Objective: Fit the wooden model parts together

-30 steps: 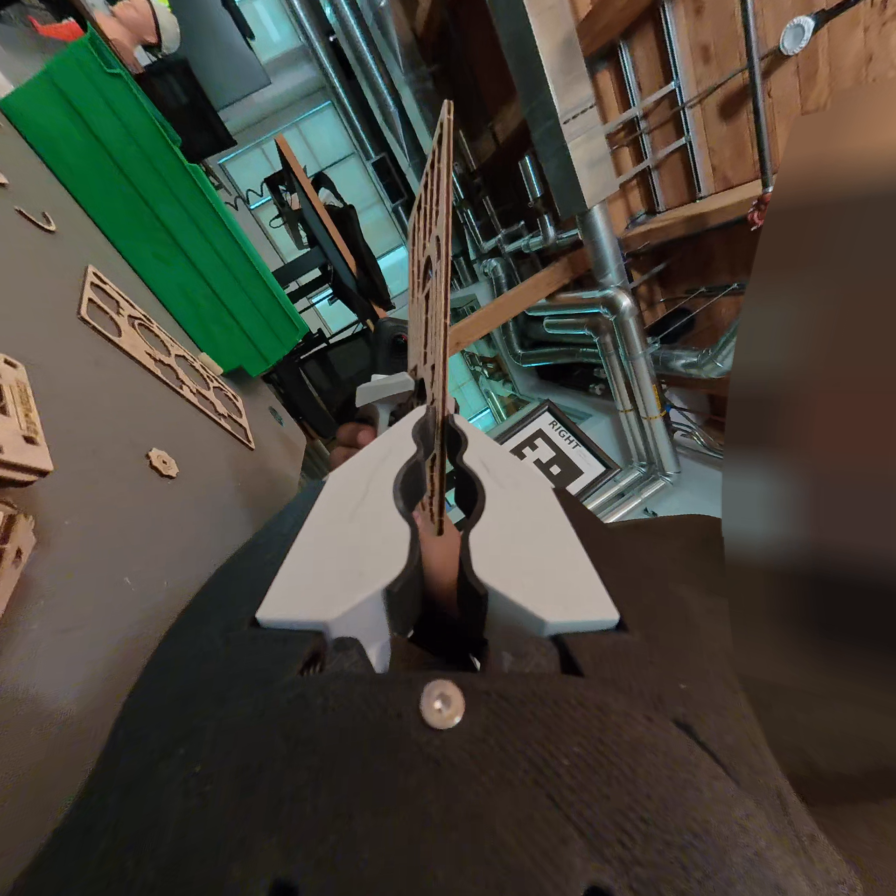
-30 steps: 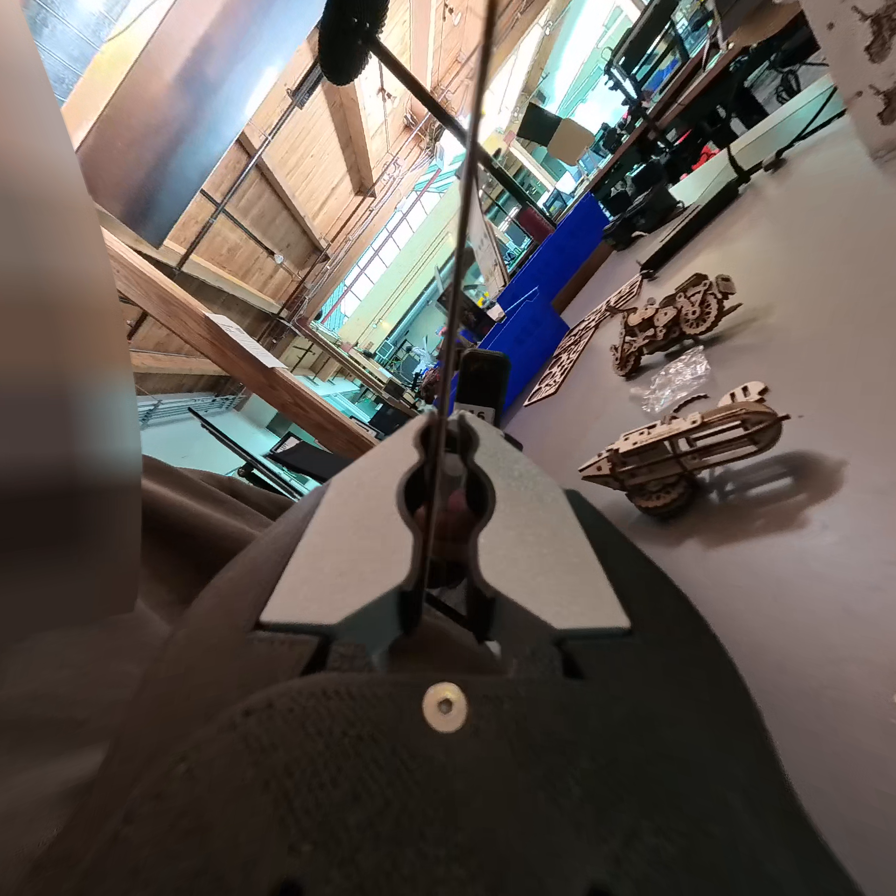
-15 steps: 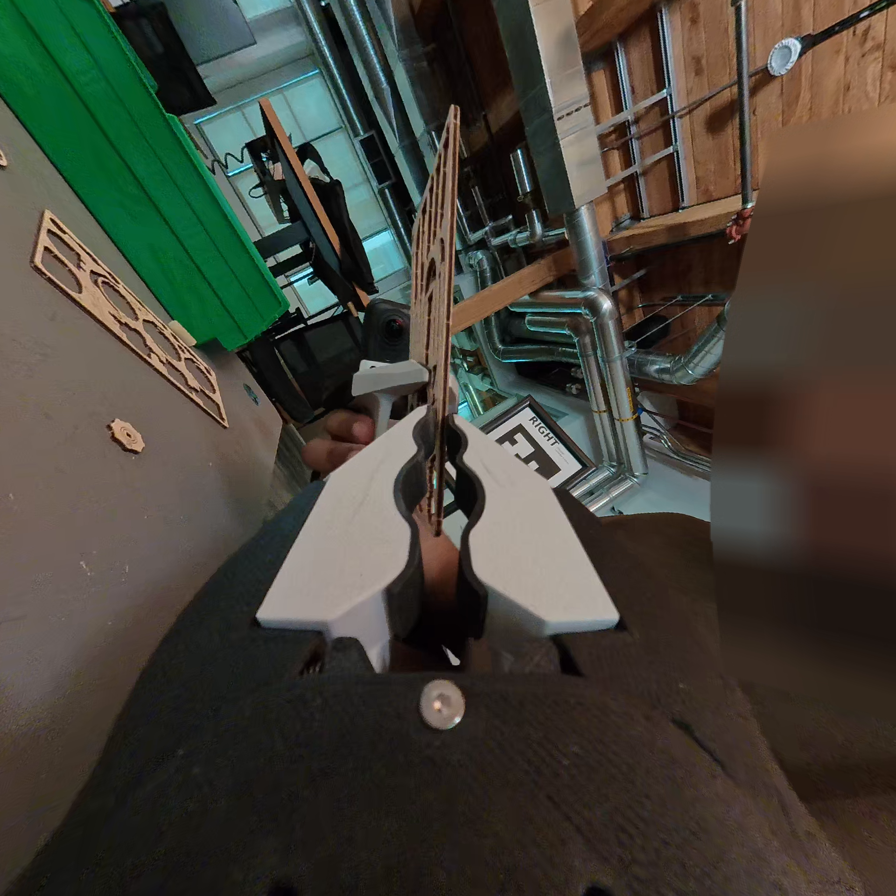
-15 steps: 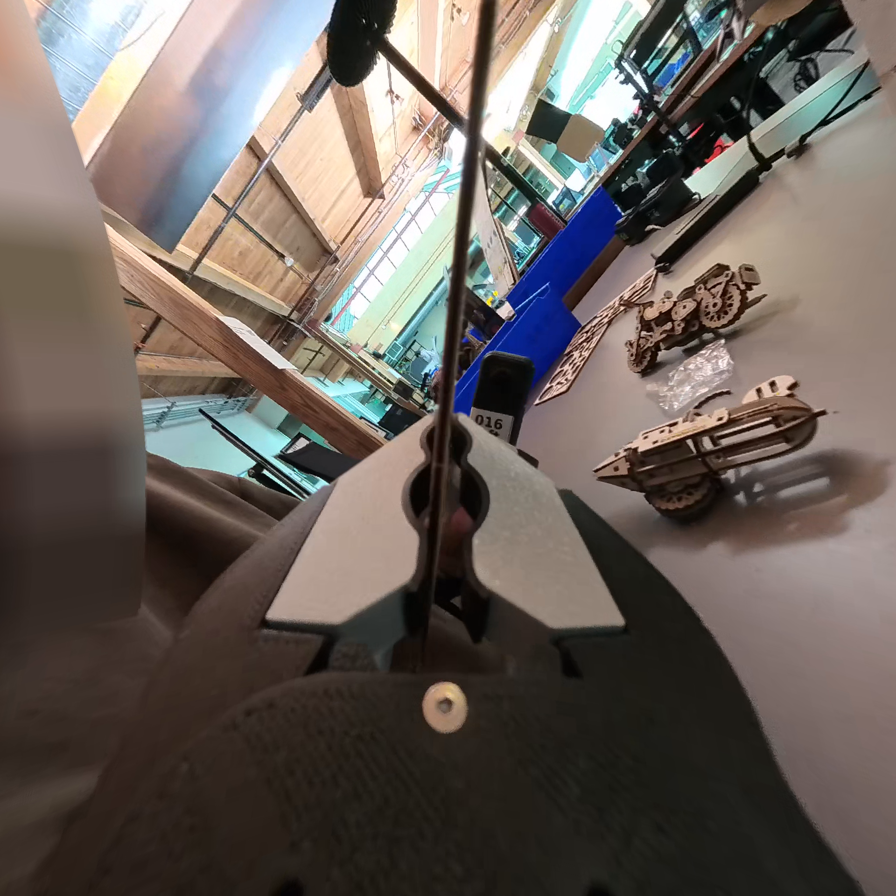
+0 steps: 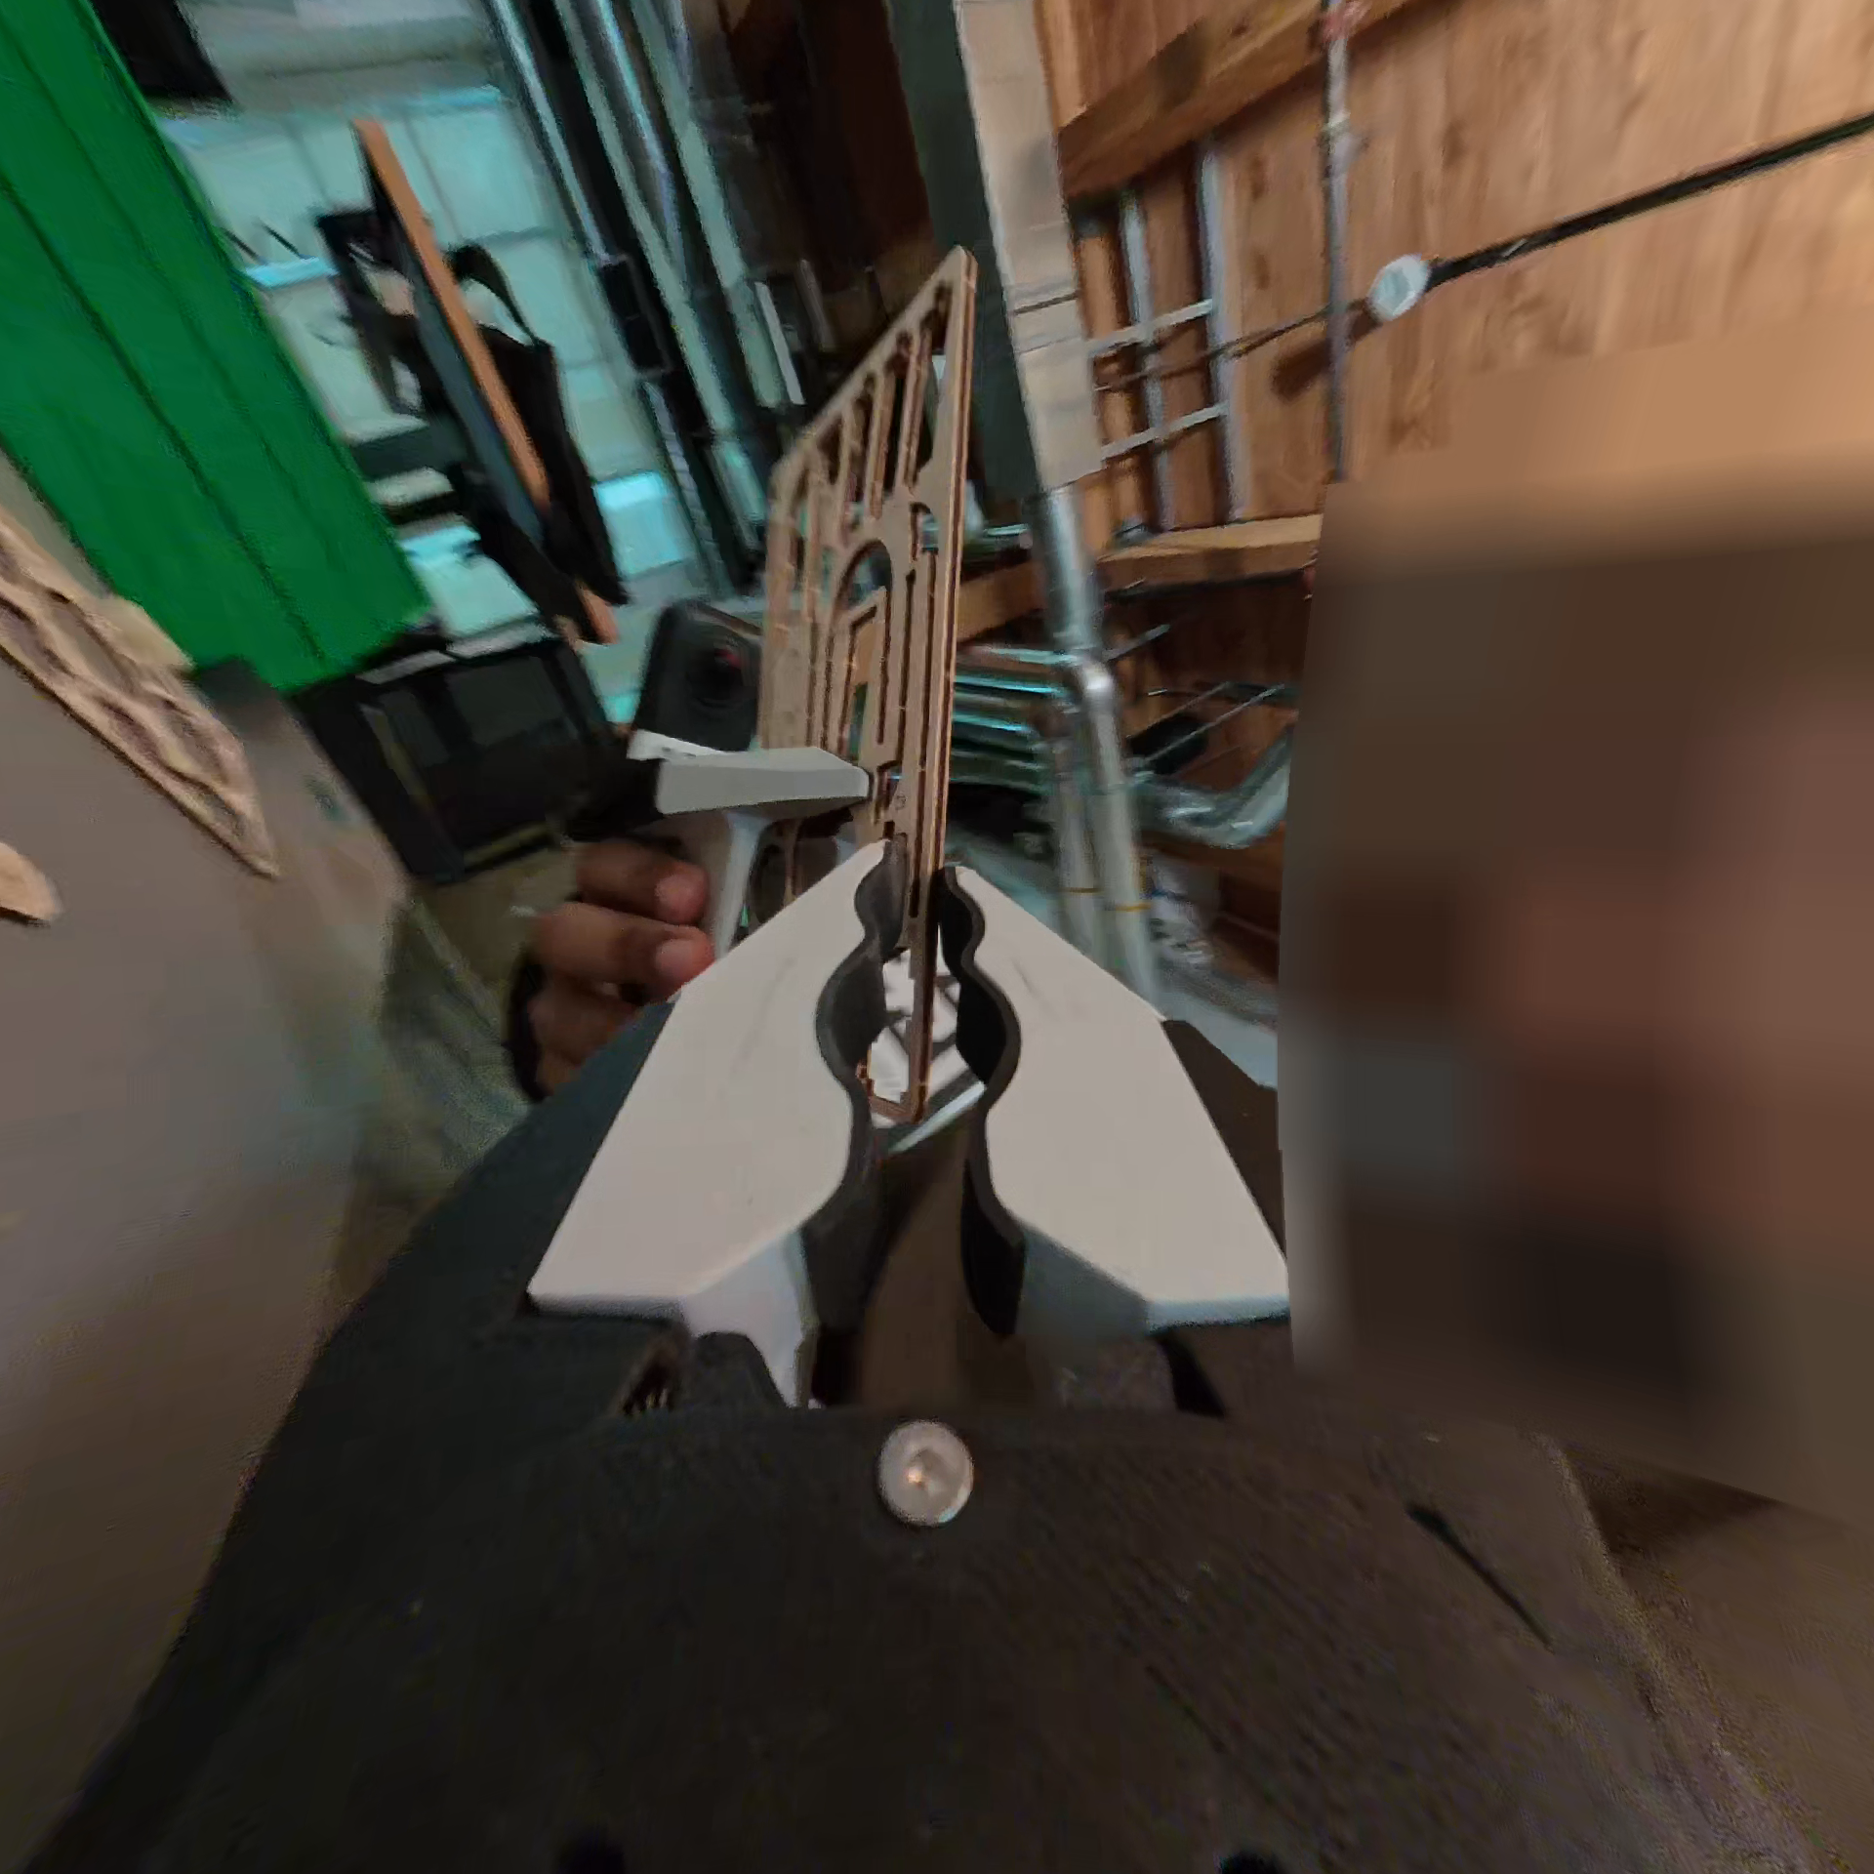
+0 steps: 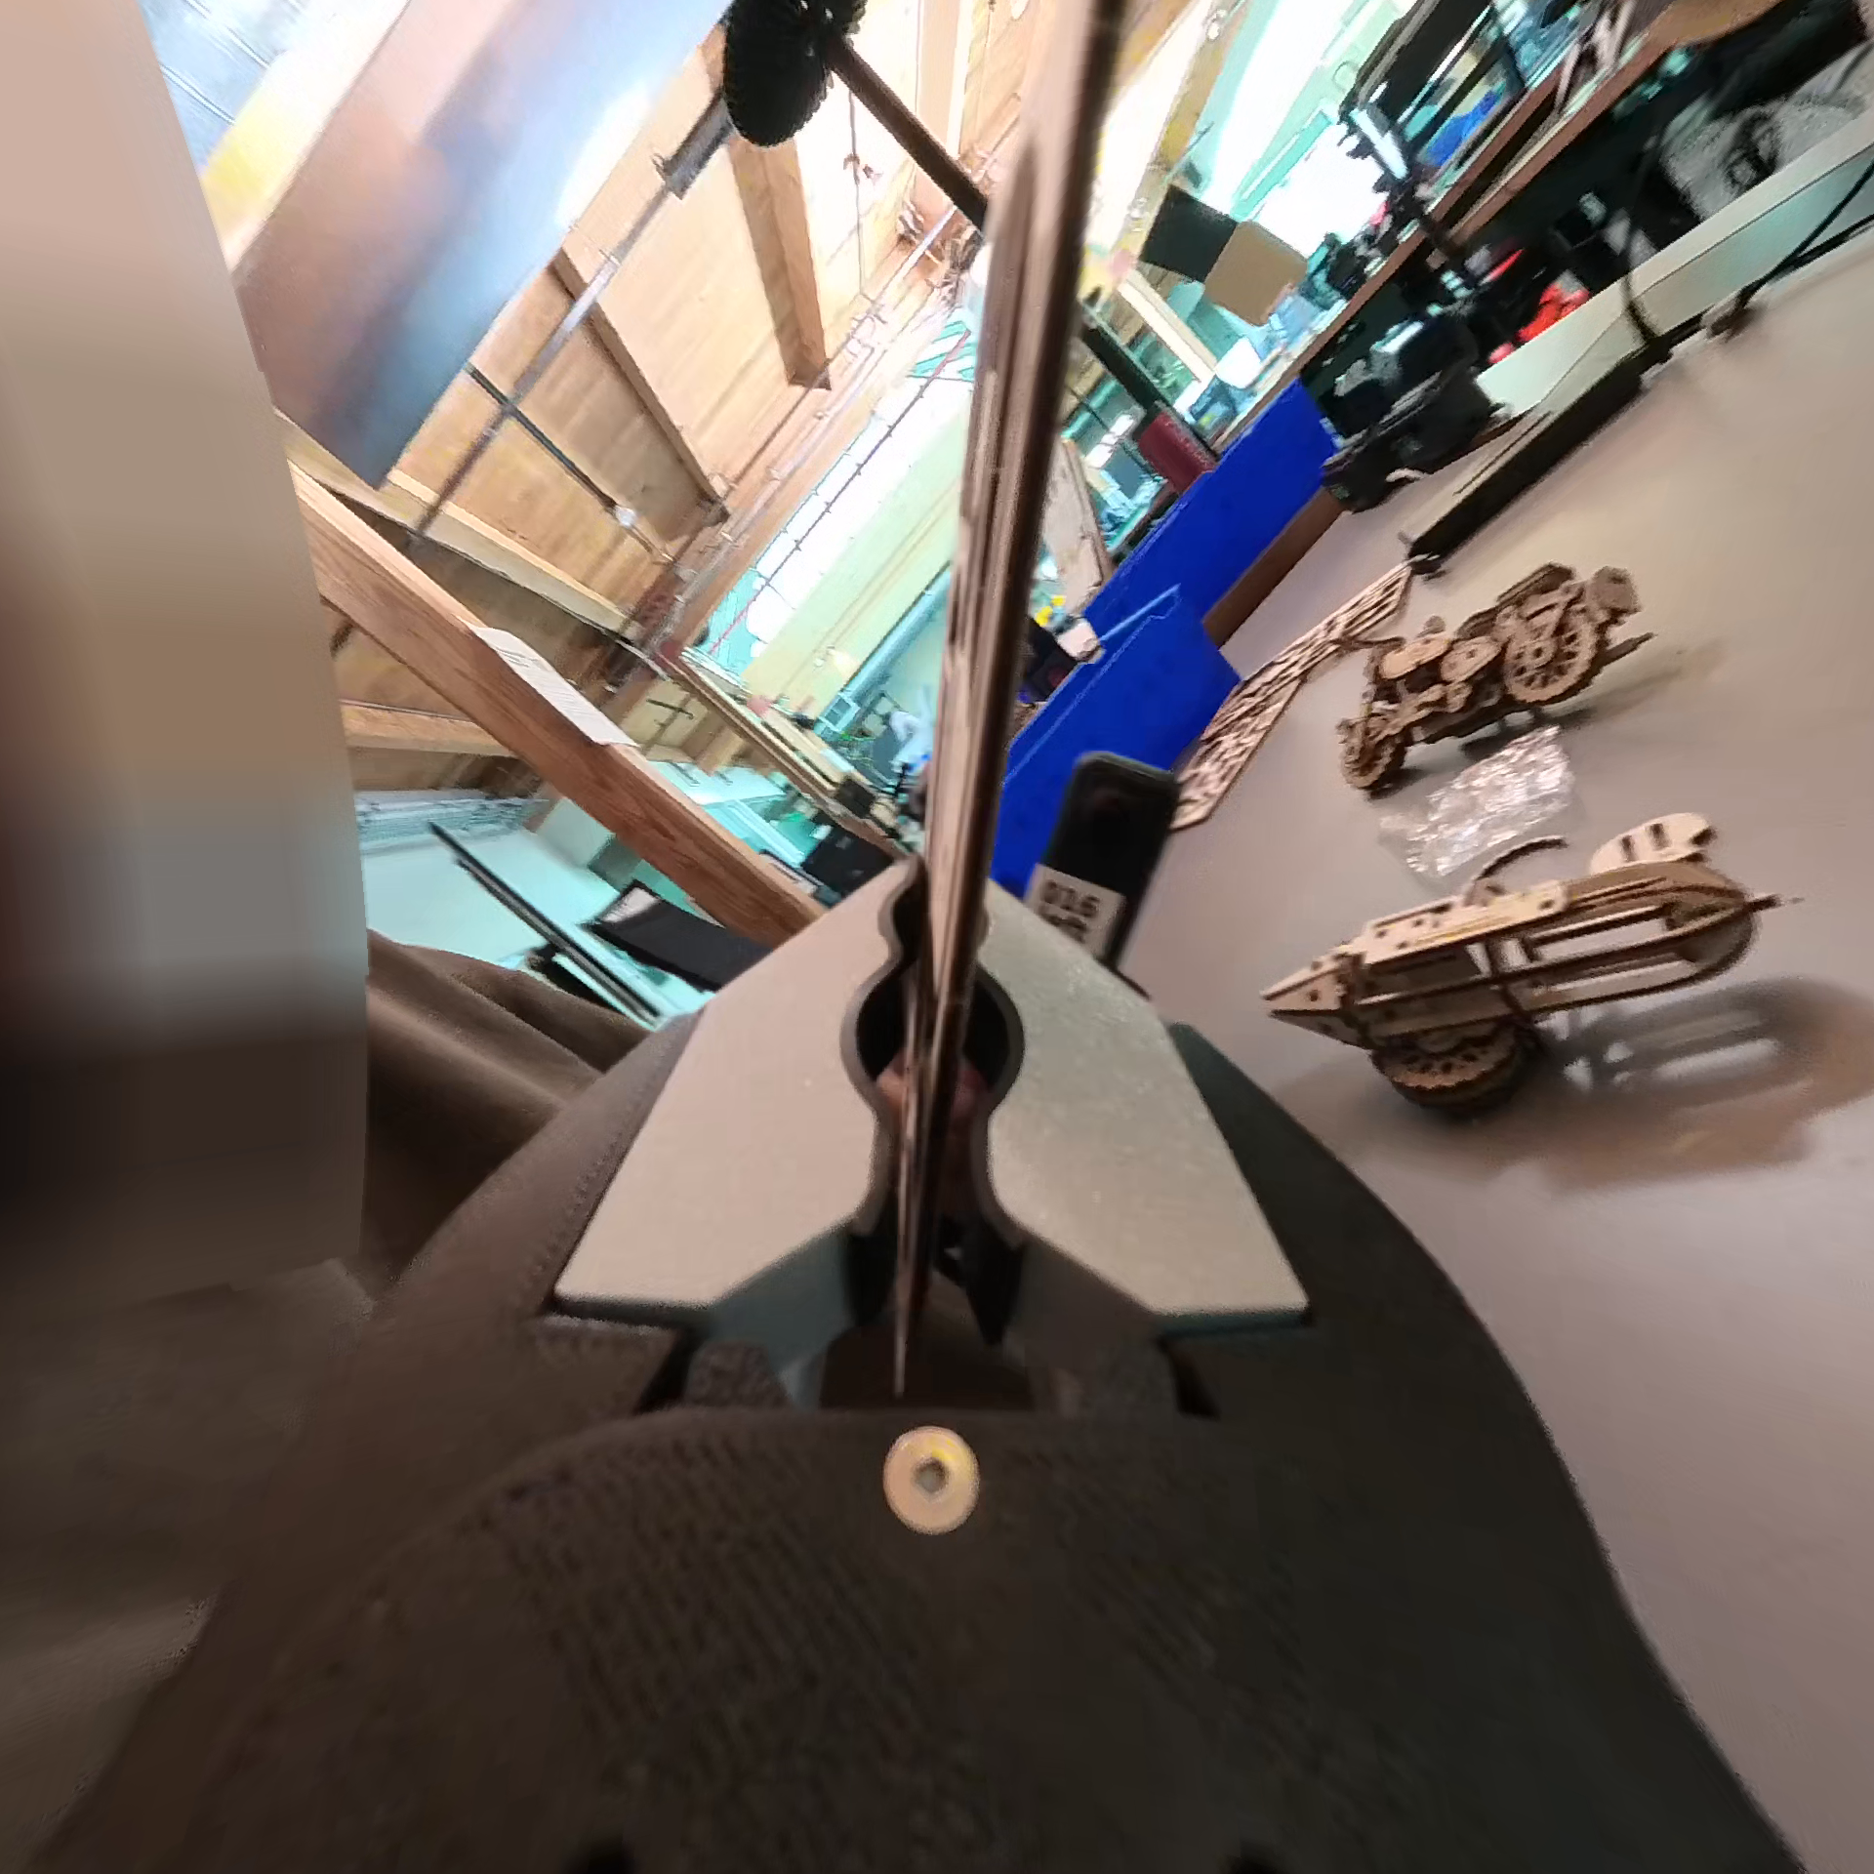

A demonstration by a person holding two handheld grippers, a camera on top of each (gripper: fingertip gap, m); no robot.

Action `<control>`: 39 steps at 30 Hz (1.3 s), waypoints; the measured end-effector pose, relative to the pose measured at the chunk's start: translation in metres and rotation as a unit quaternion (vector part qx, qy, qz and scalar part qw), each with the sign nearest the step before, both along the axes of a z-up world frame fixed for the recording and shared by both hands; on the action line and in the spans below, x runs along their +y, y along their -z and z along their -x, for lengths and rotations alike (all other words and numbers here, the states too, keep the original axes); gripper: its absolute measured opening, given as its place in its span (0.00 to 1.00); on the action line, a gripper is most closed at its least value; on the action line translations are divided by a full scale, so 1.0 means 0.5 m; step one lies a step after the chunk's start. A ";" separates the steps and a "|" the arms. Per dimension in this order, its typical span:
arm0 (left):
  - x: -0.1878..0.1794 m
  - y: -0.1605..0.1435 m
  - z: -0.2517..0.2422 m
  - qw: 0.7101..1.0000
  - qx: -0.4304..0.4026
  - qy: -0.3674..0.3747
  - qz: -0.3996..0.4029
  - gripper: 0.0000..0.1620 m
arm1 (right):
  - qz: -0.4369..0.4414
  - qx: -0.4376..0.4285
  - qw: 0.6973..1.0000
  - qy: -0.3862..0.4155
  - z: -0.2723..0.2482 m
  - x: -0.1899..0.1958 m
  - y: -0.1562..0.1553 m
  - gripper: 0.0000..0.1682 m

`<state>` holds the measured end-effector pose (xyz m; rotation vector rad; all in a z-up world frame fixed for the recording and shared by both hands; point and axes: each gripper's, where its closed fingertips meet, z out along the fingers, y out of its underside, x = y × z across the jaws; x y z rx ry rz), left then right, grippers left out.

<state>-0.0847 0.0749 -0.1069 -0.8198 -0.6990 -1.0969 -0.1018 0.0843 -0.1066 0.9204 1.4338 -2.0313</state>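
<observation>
Mostly edge-on, wooden sheet (image 6: 999, 568) between right claw (image 6: 938, 903)

The left tongs (image 5: 915, 892) are closed on a thin wooden sheet (image 5: 870, 568), pointing upward. The right tongs (image 6: 938, 918) also grip this sheet edge-on; their finger (image 5: 755, 779) touches it just beyond the left tips. A hand (image 5: 608, 953) holds the right tongs.

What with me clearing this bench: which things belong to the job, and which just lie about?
Job: wooden sheet, left tongs, right tongs, both clamped on it.
Lying about: motorcycle model, half-built model, plastic bag, cut-out sheet, green crate.
</observation>
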 end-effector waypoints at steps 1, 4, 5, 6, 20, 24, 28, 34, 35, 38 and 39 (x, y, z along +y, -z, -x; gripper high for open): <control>0.002 0.006 0.005 0.999 0.026 -0.023 0.032 0.03 | -0.016 0.012 1.000 0.009 0.003 0.001 0.003 0.00; -0.007 0.028 0.041 0.971 0.120 -0.138 0.154 0.14 | -0.091 0.056 0.993 0.043 0.013 0.003 0.025 0.01; -0.015 0.038 0.057 0.952 0.151 -0.178 0.199 0.16 | -0.112 0.071 0.990 0.057 0.017 0.004 0.029 0.00; -0.024 0.044 0.069 0.929 0.187 -0.214 0.239 0.17 | -0.134 0.085 0.985 0.075 0.023 0.007 0.033 0.00; 0.041 0.148 0.018 0.573 0.587 -0.263 0.508 0.22 | -0.307 0.074 0.943 0.107 0.037 -0.001 0.127 0.00; 0.038 0.163 0.021 0.564 0.591 -0.247 0.521 0.19 | -0.317 0.062 0.942 0.090 0.027 -0.014 0.139 0.00; 0.037 0.173 0.020 0.555 0.597 -0.233 0.530 0.19 | -0.311 0.039 0.946 0.085 0.027 -0.013 0.145 0.00; 0.037 0.174 0.020 0.557 0.597 -0.229 0.529 0.18 | -0.285 -0.001 0.955 0.083 0.030 -0.011 0.147 0.01; 0.038 0.174 0.019 0.552 0.601 -0.231 0.530 0.18 | -0.286 -0.002 0.954 0.087 0.032 -0.008 0.149 0.00; 0.038 0.175 0.020 0.540 0.606 -0.240 0.533 0.13 | -0.288 -0.001 0.954 0.084 0.032 -0.003 0.149 0.01; 0.039 0.178 0.020 0.542 0.603 -0.236 0.535 0.13 | -0.291 0.000 0.953 0.083 0.031 -0.004 0.152 0.01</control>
